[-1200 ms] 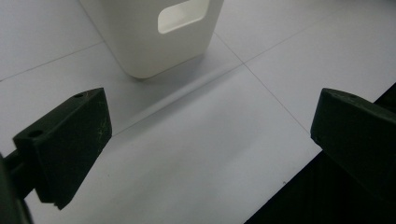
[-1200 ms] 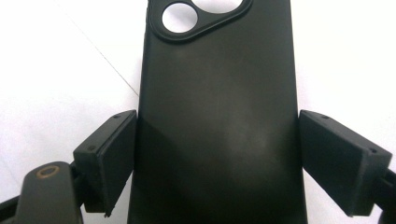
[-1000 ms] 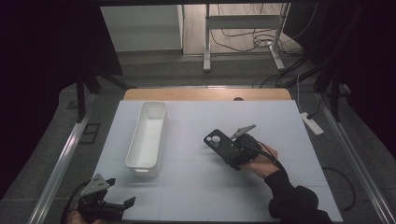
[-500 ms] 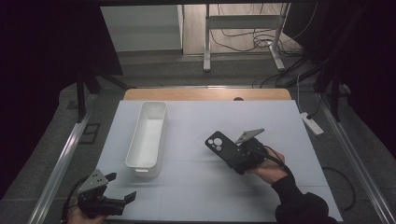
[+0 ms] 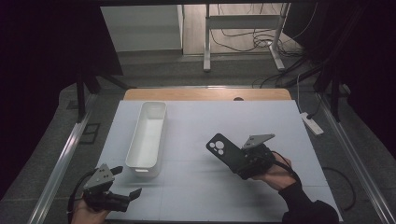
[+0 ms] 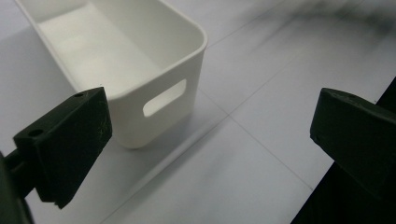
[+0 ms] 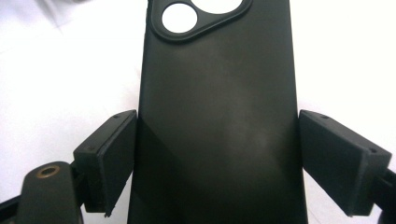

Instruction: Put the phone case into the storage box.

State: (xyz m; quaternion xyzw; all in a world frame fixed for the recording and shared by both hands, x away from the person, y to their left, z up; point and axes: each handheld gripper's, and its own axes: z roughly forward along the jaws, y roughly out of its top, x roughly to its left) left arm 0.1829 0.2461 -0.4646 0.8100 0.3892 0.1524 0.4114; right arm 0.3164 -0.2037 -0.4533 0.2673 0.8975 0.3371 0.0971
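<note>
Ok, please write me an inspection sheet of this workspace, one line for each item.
Surface: pale table top with faint seams, a wooden strip along its far edge.
Job's things: black phone case, camera cutouts at its far end, held above the table; long white bin, empty, standing left of centre.
Clutter: nothing seen.
Grippers: right gripper shut on the phone case, one pad on each long edge; left gripper open, nothing between its jaws, near the bin's handle end.
Cables: one trails from each gripper; a white power strip lies off the table's right edge; loose cables on the floor behind.
Surroundings: dark room, metal frame legs beyond the table.
</note>
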